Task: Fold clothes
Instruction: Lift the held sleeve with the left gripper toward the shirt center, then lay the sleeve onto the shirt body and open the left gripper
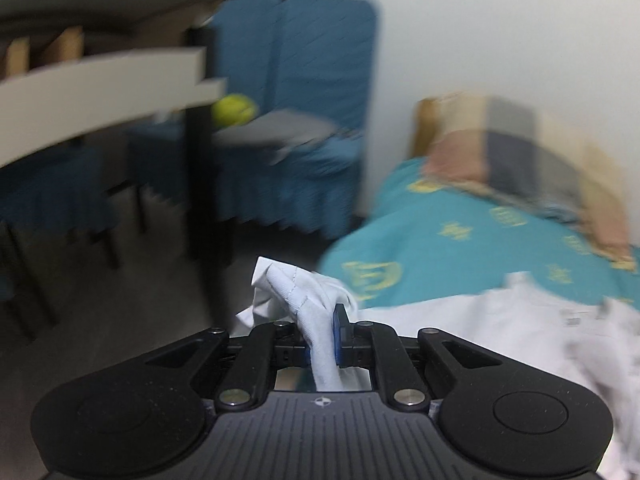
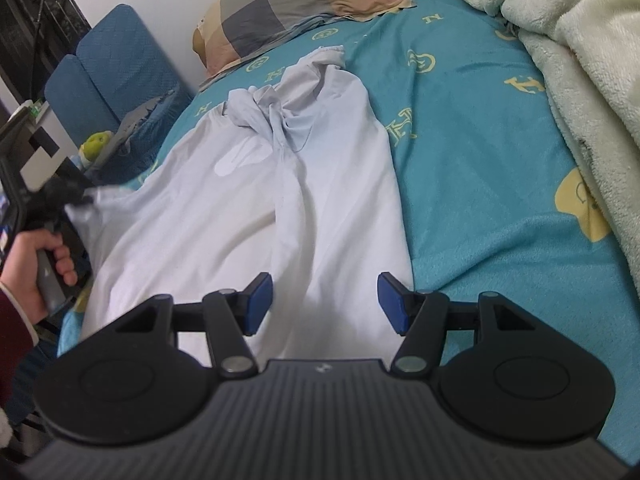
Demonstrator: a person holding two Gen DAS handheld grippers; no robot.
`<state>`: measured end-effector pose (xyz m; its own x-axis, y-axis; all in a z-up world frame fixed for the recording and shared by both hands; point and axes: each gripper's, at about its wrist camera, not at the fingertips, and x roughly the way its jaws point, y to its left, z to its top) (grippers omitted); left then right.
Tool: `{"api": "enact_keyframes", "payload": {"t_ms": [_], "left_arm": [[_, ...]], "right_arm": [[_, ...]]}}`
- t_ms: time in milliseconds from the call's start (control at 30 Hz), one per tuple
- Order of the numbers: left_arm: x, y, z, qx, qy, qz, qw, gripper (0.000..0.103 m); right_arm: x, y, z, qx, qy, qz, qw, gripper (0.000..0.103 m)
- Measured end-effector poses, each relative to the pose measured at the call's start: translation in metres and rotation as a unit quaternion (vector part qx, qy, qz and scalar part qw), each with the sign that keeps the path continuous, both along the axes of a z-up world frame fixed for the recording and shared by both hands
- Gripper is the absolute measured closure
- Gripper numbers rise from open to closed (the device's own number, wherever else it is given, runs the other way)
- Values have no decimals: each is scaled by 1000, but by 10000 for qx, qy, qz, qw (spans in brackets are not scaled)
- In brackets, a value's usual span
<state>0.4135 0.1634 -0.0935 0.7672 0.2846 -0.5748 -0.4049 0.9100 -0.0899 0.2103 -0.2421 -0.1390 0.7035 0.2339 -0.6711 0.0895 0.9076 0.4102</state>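
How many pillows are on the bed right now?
1: a checked pillow at the head of the bed, against the wall, beyond the white garment. The green blanket may hide others.

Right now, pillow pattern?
The pillow has large checks in grey, beige and pink; clearest in the right wrist view.

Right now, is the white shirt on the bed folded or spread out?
Spread out, not folded: the white shirt lies rumpled across the bed, one edge pinched in the left gripper.
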Motion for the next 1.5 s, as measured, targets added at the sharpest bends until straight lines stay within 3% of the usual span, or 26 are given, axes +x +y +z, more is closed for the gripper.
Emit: {"api": "enact_keyframes", "payload": {"t_ms": [200, 333, 433, 533, 700, 867, 967, 1100, 1200, 1300, 1333, 1400, 1500], "left_arm": [[-6, 43, -21, -655, 89, 254, 9975, 94], [-24, 63, -16, -1089, -375, 158, 9932, 94], [-30, 64, -4, -1182, -580, -155, 9912, 98], [-32, 51, 18, -1001, -725, -530, 9909, 99], [-33, -8, 56, -513, -939, -1335, 9853, 99], [-22, -98, 79, -43, -1050, -2333, 9667, 99], [-21, -161, 78, 189, -952, -2952, 9505, 99], [-23, -227, 48, 246, -611, -3481, 9351, 97], [-33, -264, 24, 338, -209, -3660, 9298, 88], [-35, -266, 11, 201, 12, -3589, 9332, 57], [-36, -262, 9, 122, 46, -3553, 9347, 56], [-38, -245, 11, -153, 50, -3430, 9392, 52], [-30, -198, 17, -839, 61, -3002, 9501, 38]], "right_arm": [[5, 1, -8, -70, 137, -10, 9999, 43], [8, 3, -10, -173, 156, -8, 9997, 43], [9, 4, -10, -222, 157, -3, 9996, 43], [8, 4, -10, -227, 157, -14, 9996, 43], [6, 3, -6, -199, 100, -57, 9997, 43], [4, -2, -3, -122, 49, -134, 9998, 43], [3, -6, -2, -54, 32, -191, 9998, 43], [2, -13, -1, 33, 24, -304, 9995, 42], [3, -16, -1, 155, 23, -320, 9994, 42], [2, -17, -1, 227, 32, -291, 9993, 42], [2, -17, -1, 258, 22, -287, 9993, 42], [1, -18, 1, 308, 6, -294, 9991, 42], [-1, -18, 4, 386, -38, -294, 9988, 42]]}}
